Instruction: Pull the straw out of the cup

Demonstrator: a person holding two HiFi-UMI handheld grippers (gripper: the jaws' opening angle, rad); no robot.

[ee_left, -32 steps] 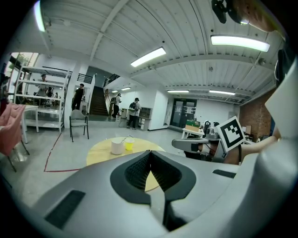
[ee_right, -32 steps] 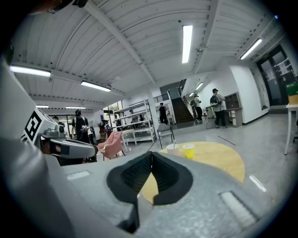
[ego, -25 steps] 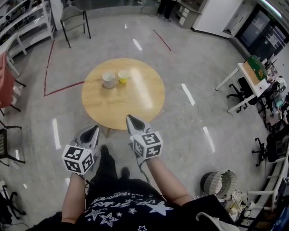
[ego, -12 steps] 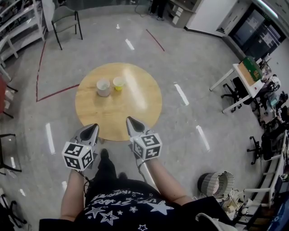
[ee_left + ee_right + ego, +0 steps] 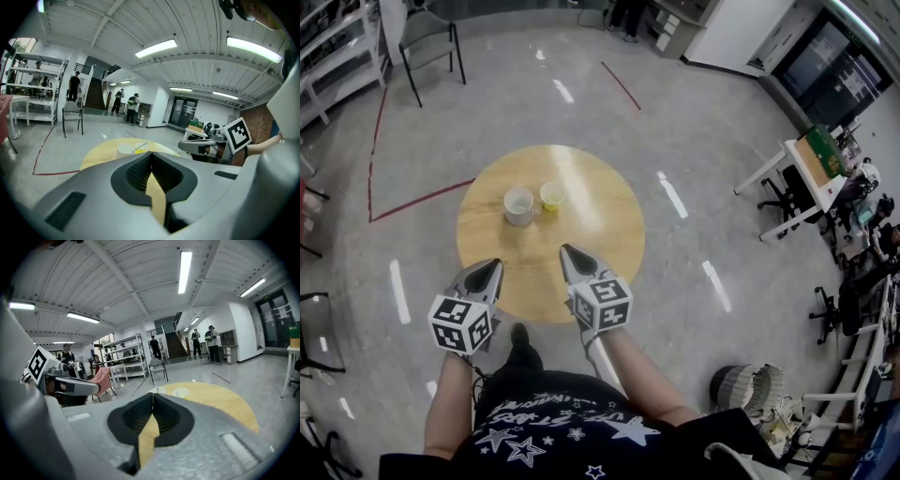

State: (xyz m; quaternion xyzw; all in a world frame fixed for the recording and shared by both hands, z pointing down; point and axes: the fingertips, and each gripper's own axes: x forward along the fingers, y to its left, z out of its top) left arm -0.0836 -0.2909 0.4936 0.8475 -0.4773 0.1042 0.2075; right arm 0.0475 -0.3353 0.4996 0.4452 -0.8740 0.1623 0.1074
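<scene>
Open workshop floor, with a round wooden bench (image 5: pixel 591 239) at its centre. Over the bench's near edge my left tool (image 5: pixel 492 266) is closed and empty; the white cup (image 5: pixel 518 205) and yellow cup (image 5: pixel 551 195) stand toward its far side; my right tool (image 5: pixel 565 250), also at the near edge, is closed and empty. I judge this the approach: next I must reach in, open a tool and find the straw, which is too small to place.

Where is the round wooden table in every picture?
Head view: the table sits in the middle of the picture.
Left gripper view: table low, left of centre, behind the shut jaws.
Right gripper view: table right of centre, past the shut jaws.
Shared landmark: the grey chair beyond it.
</scene>
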